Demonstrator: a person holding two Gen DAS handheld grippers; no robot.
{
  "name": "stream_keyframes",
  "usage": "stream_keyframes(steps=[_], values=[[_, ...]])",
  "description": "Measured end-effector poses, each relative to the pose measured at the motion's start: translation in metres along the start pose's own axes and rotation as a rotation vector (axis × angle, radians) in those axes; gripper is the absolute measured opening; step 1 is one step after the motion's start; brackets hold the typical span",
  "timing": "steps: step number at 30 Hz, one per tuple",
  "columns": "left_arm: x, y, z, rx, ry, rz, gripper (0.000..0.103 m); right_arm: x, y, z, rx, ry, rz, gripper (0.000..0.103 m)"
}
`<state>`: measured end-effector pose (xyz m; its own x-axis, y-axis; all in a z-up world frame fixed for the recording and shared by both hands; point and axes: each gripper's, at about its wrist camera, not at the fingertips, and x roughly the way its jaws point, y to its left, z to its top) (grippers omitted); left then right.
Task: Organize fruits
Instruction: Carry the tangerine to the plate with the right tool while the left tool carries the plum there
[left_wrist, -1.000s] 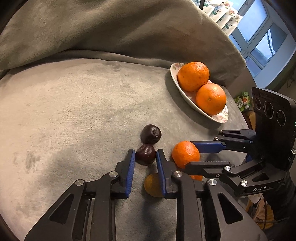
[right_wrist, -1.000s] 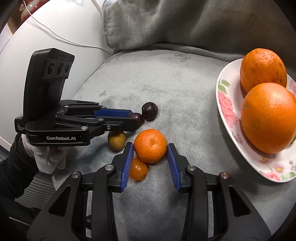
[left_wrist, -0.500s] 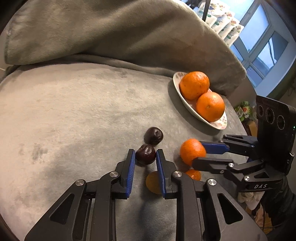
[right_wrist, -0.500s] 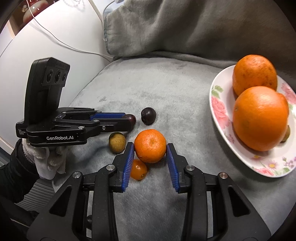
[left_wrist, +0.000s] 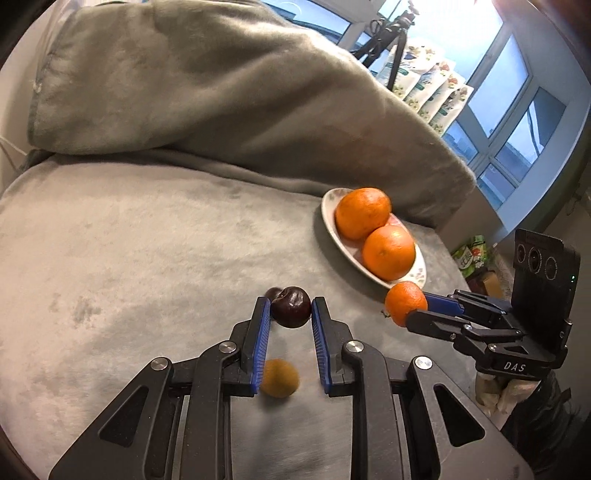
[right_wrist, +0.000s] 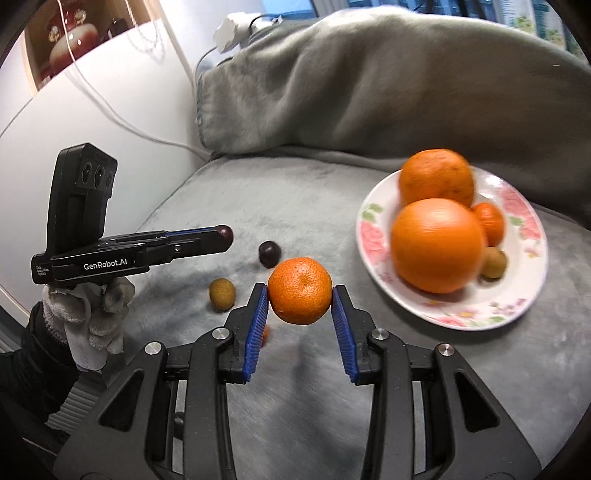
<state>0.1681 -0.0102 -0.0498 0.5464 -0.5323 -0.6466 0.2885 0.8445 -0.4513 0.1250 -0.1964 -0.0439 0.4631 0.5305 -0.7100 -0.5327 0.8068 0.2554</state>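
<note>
My left gripper (left_wrist: 290, 312) is shut on a dark plum (left_wrist: 290, 306), held just above the grey cushion (left_wrist: 129, 240). A second dark plum (right_wrist: 269, 253) lies on the cushion behind it. My right gripper (right_wrist: 300, 291) is shut on a mandarin (right_wrist: 300, 290), lifted off the cushion. In the left wrist view the mandarin (left_wrist: 405, 302) hangs close to the near rim of the floral plate (left_wrist: 419, 275). The plate (right_wrist: 524, 295) holds two big oranges (right_wrist: 437, 243), a small mandarin and a brownish fruit. A small brownish-yellow fruit (right_wrist: 222, 293) and a tiny orange fruit lie under the grippers.
A grey blanket (left_wrist: 221, 85) is heaped along the back of the cushion. A white wall with a cable (right_wrist: 122, 118) runs on the left. A gloved hand (right_wrist: 88, 321) holds the left gripper. Windows and snack packets (left_wrist: 436, 92) lie beyond the cushion's right edge.
Both grippers have risen with their fruit: the plum and the mandarin have left the cushion. The mandarin has moved toward the plate.
</note>
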Motion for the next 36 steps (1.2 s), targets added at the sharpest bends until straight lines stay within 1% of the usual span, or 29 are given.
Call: stream_keyframes(steps=[8,17,22,31,36], values=[[0.005,-0.022,0.008,0.025,-0.008,-0.028,0.021,-0.033,-0.029,-0.002,0.049,-0.053,-0.05,0.037],[0.02,-0.044,0.022,0.061,0.001,-0.042,0.021,-0.057,-0.067,-0.001,0.096,-0.096,-0.114,0.037],[0.037,-0.055,0.031,0.085,0.018,-0.043,0.021,-0.061,-0.086,0.003,0.116,-0.105,-0.147,0.037],[0.065,-0.063,0.046,0.096,0.041,-0.035,0.021,-0.057,-0.117,0.009,0.143,-0.103,-0.197,0.037],[0.074,-0.067,0.05,0.12,0.045,-0.007,0.021,-0.055,-0.126,0.014,0.142,-0.097,-0.211,0.037]])
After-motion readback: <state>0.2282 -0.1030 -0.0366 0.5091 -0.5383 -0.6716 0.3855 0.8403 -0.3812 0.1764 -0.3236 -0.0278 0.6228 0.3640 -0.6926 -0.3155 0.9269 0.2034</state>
